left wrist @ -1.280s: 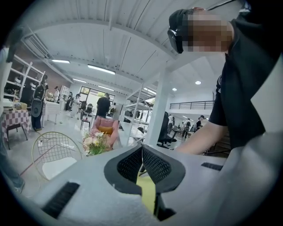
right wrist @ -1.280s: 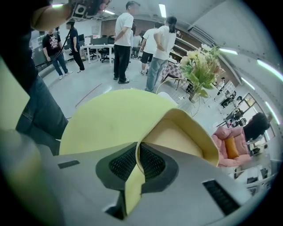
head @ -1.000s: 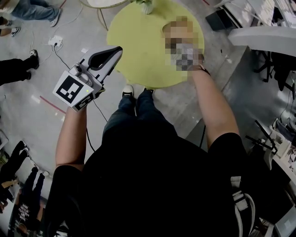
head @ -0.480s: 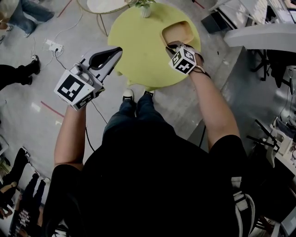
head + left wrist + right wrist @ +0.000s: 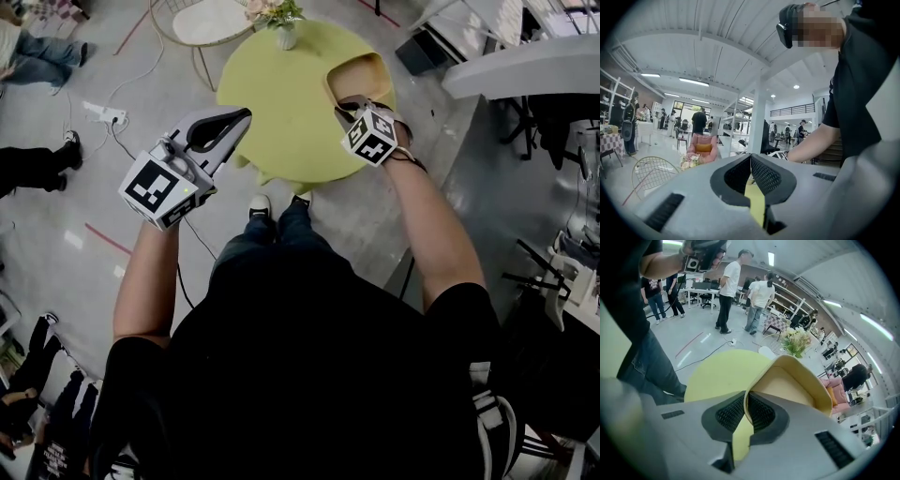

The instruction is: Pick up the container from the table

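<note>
A tan, shallow container [image 5: 361, 73] hangs tilted over the right part of the round yellow-green table [image 5: 281, 103]. My right gripper [image 5: 351, 99] points steeply down and is shut on the container's near rim. In the right gripper view the thin rim [image 5: 746, 404] is pinched between the dark pads, and the container's hollow [image 5: 787, 385] faces up. My left gripper [image 5: 240, 115] is held out level at the table's left edge, apart from the container. In the left gripper view its gripper [image 5: 751, 160] has the pads meeting with nothing between them.
A small vase of flowers [image 5: 283, 21] stands at the table's far edge. A wire-frame chair [image 5: 208, 19] is beyond it. A power strip and cable [image 5: 105, 112] lie on the floor at left, where people stand. Desks [image 5: 525, 70] fill the right side.
My right gripper has risen with the container in its jaws. The left gripper has lifted a little and stayed shut.
</note>
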A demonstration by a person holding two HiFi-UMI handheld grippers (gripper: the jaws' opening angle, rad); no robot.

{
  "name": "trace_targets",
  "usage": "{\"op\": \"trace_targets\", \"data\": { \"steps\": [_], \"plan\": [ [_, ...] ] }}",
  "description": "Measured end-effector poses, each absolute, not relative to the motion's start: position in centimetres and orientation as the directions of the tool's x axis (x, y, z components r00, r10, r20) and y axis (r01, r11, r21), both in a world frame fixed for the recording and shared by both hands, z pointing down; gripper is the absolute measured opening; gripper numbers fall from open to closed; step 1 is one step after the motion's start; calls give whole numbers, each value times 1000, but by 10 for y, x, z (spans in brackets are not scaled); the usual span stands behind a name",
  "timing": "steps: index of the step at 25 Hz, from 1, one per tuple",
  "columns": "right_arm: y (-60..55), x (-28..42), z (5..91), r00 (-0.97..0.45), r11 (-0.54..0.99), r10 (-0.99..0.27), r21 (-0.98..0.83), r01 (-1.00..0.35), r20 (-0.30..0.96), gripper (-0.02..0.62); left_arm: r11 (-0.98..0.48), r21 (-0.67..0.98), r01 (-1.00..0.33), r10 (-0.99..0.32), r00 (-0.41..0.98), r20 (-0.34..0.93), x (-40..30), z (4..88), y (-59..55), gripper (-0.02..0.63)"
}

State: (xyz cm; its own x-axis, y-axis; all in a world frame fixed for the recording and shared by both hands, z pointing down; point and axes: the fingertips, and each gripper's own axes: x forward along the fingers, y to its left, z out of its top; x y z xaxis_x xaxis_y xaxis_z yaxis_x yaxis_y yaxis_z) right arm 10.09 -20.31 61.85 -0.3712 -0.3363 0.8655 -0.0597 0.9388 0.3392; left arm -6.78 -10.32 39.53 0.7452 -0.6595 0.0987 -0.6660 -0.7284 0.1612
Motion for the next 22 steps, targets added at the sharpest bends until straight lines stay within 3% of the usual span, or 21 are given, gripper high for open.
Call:
{"op": "trace_targets", "data": {
  "steps": [22],
  "plan": [
    [-157, 113, 549, -403, 918, -396, 344, -196, 825, 20, -775, 80, -626, -623, 780, 69, -69, 361, -76, 17]
  ]
}}
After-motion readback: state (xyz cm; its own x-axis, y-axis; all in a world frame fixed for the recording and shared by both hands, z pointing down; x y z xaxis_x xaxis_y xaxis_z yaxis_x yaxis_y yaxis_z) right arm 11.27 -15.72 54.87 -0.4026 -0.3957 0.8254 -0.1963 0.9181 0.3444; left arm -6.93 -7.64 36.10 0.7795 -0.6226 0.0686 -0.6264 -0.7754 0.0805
